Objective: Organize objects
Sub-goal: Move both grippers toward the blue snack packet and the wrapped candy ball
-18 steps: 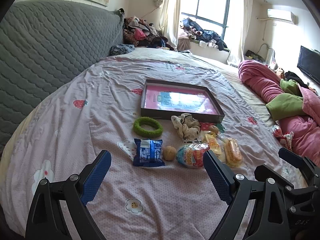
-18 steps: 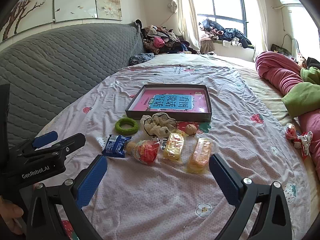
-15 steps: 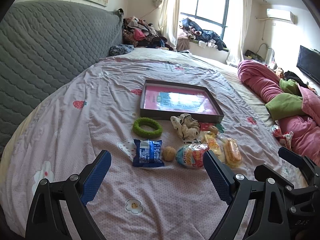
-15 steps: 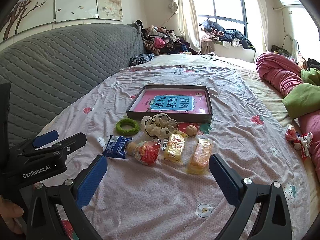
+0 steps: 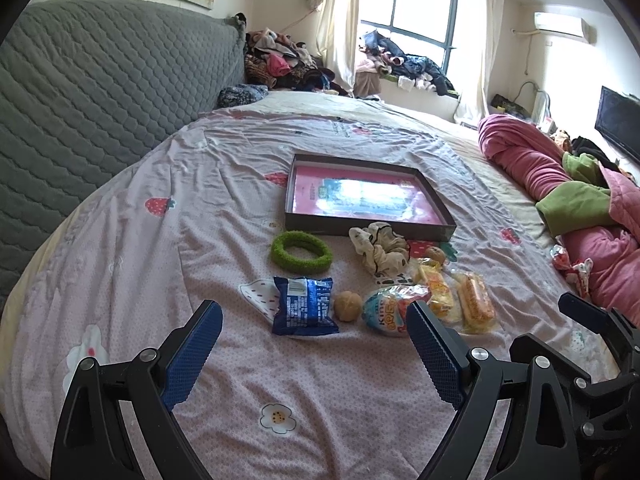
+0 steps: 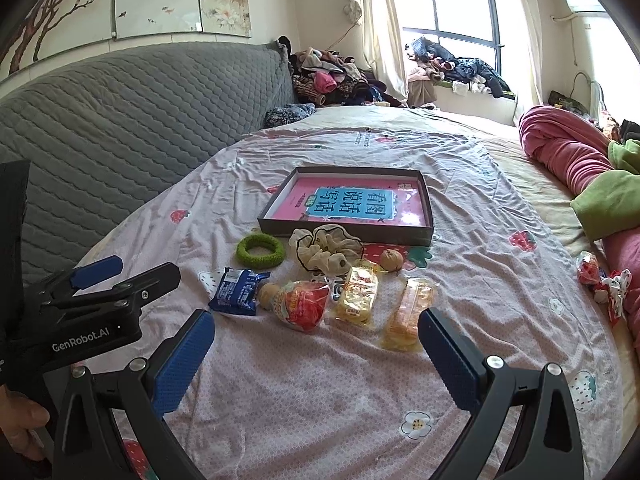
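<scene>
A dark tray [image 5: 360, 227] [image 6: 344, 235] with a pink book inside lies on the bed. In front of it sit a green ring [image 5: 301, 251] [image 6: 260, 252], a cream scrunchie [image 5: 380, 249] [image 6: 326, 250], a blue snack packet [image 5: 305, 311] [image 6: 237, 292], two walnuts [image 5: 347, 306] [image 6: 391, 259], a round egg-shaped snack pack [image 5: 386, 314] [image 6: 304, 308] and two yellow snack bars [image 6: 357, 294] [image 6: 412, 310]. My left gripper [image 5: 314, 318] hovers open just short of the blue packet. My right gripper [image 6: 316, 330] hovers open before the snack row. Neither holds anything.
A grey quilted headboard [image 5: 80, 92] runs along the left. A pink and green quilt [image 5: 572, 200] is bunched at the right, with a small red-and-white wrapper [image 6: 600, 280] beside it. Piled clothes [image 6: 332, 80] lie by the window. The left gripper's body [image 6: 80, 312] shows in the right view.
</scene>
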### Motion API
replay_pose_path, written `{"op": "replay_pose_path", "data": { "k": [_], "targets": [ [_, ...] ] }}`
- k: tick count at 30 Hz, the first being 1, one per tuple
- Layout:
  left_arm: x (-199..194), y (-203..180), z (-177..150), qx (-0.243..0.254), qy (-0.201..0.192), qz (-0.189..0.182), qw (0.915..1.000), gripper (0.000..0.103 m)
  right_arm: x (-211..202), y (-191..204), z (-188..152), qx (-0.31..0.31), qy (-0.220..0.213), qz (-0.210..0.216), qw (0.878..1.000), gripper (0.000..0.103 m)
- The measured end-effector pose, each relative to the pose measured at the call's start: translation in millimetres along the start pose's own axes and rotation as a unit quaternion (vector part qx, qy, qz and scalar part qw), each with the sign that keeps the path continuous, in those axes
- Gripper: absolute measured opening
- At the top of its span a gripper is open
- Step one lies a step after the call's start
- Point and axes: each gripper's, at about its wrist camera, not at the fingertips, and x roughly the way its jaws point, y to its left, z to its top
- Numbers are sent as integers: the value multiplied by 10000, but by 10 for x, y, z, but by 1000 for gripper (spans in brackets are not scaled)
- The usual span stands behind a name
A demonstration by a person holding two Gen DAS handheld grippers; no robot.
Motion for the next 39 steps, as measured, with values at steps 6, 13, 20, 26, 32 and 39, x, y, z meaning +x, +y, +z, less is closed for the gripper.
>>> {"op": "replay_pose_path", "data": {
  "k": [6, 13, 20, 26, 32, 39],
  "targets": [
    [181, 45, -22, 11, 127, 27, 9999, 93, 185, 36, -37, -71, 170, 4, 9998, 103],
    [435, 98, -37, -9, 293, 49, 9996, 93, 424, 55, -75, -200, 371, 62, 9991, 103],
    [714, 138, -50, -24, 450, 79, 9990, 93, 731, 120, -107, -413, 630, 68, 9971, 103],
    [961, 175, -50, -1, 577, 109, 9983, 93, 1005, 176, -113, -599, 834, 45, 9947, 103],
    [1173, 202, -52, 48, 672, 118, 9977, 93, 1219, 212, -102, -825, 943, -60, 9921, 103],
    [1365, 237, -59, 52, 775, 76, 9969, 93, 1409, 230, -84, -1136, 1042, -169, 9879, 102]
  ]
}}
